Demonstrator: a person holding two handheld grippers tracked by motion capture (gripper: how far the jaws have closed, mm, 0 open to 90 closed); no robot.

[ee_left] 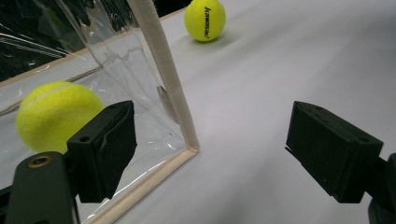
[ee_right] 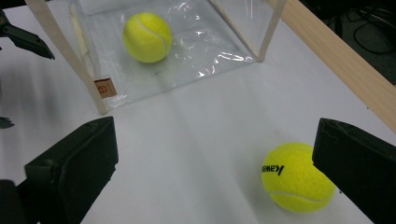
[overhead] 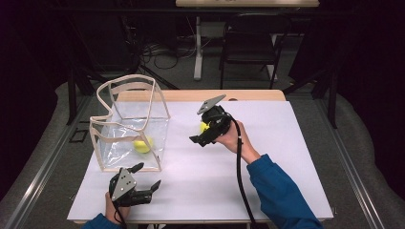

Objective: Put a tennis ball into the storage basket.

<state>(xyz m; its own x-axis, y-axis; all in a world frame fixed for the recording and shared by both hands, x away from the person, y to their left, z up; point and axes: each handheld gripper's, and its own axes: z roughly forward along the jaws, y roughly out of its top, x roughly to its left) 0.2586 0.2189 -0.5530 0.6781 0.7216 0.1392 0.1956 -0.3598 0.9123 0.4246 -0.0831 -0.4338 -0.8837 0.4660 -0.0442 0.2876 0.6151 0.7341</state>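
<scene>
A clear plastic bag with cream fabric edging (overhead: 131, 125) stands open on the white table (overhead: 267, 157), and one yellow felt tennis ball (overhead: 142, 144) lies inside it on the bottom. A second yellow tennis ball printed with black lettering (ee_right: 296, 177) sits on the table to the right of the bag, well apart from it; the right gripper (overhead: 201, 134) hangs over this ball with jaws spread wide, one jaw just beside the ball, gripping nothing. The left gripper (overhead: 147, 177) sits just in front of the bag's near right corner, jaws wide apart and empty.
</scene>
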